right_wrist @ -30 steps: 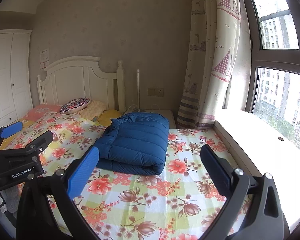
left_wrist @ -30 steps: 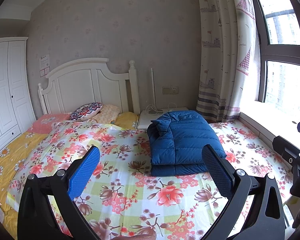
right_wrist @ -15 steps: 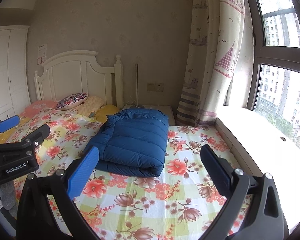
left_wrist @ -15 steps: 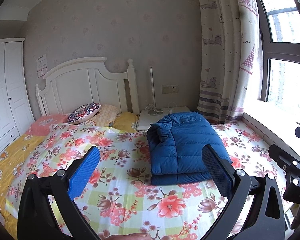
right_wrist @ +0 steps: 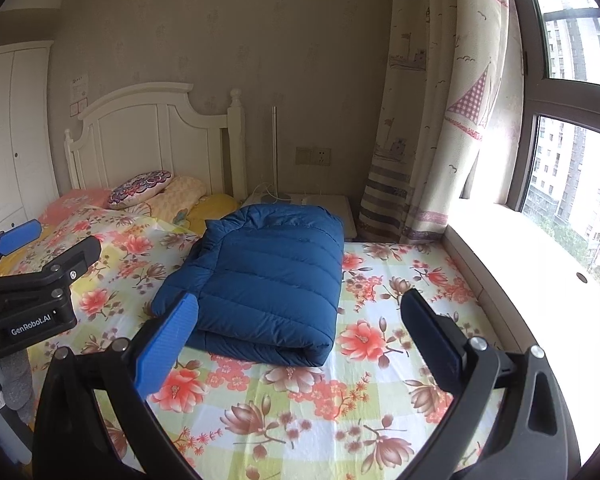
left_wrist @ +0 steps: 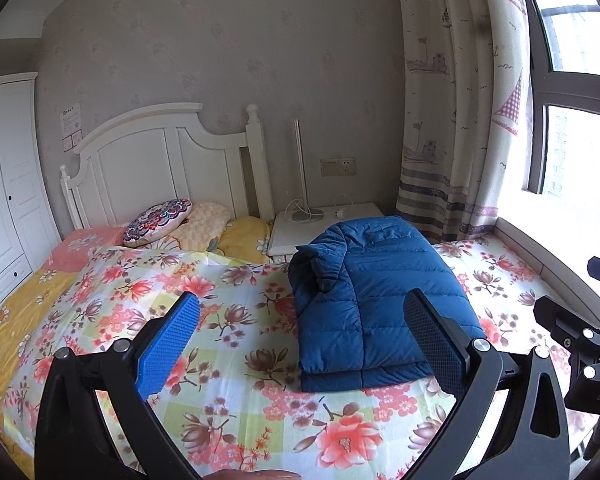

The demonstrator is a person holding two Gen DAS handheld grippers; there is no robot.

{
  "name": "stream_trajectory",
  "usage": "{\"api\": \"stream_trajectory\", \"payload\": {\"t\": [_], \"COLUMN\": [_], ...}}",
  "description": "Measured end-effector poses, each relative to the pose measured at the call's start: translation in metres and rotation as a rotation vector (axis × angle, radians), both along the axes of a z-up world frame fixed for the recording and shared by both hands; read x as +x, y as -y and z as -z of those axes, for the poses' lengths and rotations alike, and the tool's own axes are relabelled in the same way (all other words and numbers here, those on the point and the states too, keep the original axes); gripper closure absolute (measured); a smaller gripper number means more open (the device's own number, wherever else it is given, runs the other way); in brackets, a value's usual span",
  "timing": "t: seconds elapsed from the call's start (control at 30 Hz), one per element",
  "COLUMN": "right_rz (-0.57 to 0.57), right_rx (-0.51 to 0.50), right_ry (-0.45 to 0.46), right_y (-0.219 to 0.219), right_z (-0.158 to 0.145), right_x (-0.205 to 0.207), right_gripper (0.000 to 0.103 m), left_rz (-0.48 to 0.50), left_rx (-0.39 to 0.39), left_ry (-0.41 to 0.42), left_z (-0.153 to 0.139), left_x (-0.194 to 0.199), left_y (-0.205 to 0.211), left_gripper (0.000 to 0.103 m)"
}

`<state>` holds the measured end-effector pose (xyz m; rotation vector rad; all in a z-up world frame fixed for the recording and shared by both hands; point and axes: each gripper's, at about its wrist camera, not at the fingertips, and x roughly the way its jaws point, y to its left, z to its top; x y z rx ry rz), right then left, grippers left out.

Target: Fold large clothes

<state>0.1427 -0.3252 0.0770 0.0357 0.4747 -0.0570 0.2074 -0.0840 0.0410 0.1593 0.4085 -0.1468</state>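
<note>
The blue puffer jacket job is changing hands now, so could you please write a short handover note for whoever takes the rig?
Left hand-held gripper: open, empty, held above the bed.
Right hand-held gripper: open, empty, also clear of the jacket.
Blue puffer jacket: lies on the floral bedspread, near the nightstand, folded into a compact rectangular bundle.
Done: the folding looks complete.
Left: probably nothing beyond tidying the loose collar edge, if wanted.

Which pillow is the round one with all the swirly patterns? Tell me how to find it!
Start at the white headboard at the top of the bed. Just below it lies a row of pillows, and the round patterned cushion leans on top of them. Its neighbours are plain pink, peach and yellow; only this one has dark, swirly rings.
</note>
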Motion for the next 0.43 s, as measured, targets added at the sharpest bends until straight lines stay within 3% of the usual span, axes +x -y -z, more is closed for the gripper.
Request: {"api": "stream_trajectory", "payload": {"t": [0.13,0.23,0.33,0.43], "right_rz": [-0.003,-0.011,-0.013,-0.008], "right_rx": [0.006,0.012,0.019,0.049], "right_ry": [-0.033,-0.069,-0.113,-0.168], "right_y": [0.001,0.001,0.006,0.021], "right_z": [0.01,0.025,0.045,0.072], "right_x": [0.022,0.043,0.06,0.077], "right_gripper": [0.002,0.002,0.002,0.002], "left_rz": [0.031,0.034,0.029,-0.08], "left_rx": [-0.081,-0.093,-0.062,-0.088], "left_ry": [0.021,-0.107,-0.301,-0.392], "left_z": [0.017,0.045,0.08,0.1], "left_x": [0.018,0.051,0.087,0.116], "left_y": [-0.001,-0.007,-0.028,-0.082], "left_gripper": [0.005,0.005,0.005,0.005]}}
